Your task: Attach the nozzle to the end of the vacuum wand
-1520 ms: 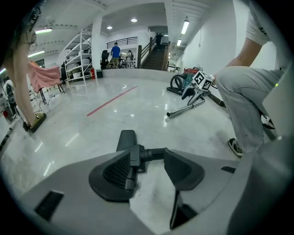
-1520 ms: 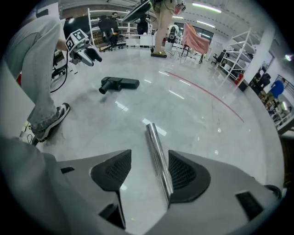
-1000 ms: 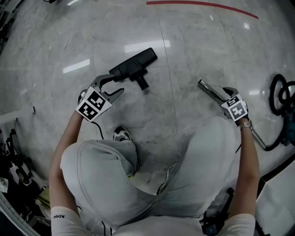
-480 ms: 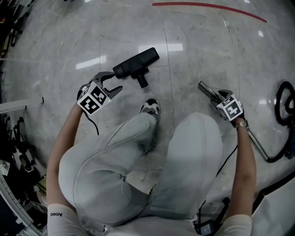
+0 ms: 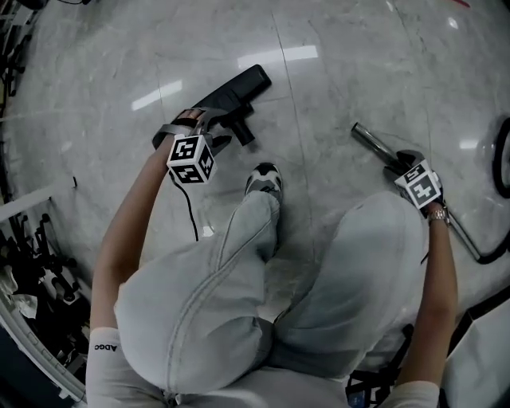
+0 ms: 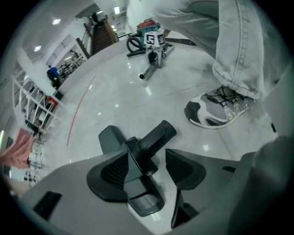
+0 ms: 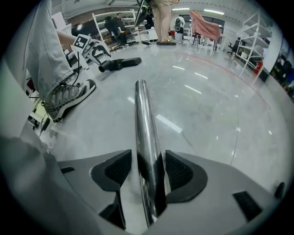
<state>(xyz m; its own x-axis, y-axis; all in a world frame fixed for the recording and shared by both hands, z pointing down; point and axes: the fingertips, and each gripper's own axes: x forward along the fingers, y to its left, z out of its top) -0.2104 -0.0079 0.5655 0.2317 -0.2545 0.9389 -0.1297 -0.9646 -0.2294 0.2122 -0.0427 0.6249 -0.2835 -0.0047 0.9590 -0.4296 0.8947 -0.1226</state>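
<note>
My left tool (image 6: 148, 170) is straddling the nozzle (image 6: 155, 136). Its jaws are opening and the pads aren't pressing it. The nozzle is a matte black floor head with a flat, wide body and a round neck sticking out, and it's lying on the pale marble floor (image 5: 343, 72) near my sneaker (image 5: 263, 179). My right tool (image 7: 149, 172) is clamping the shiny chrome vacuum wand (image 7: 142, 114), whose end is sitting well apart from the nozzle.

we see a big open hall, like a lab or warehouse: polished marble floor (image 5: 335, 72), a red line (image 6: 79, 112), white racks (image 7: 265, 34), ceiling strip lights (image 7: 215, 11)
</note>
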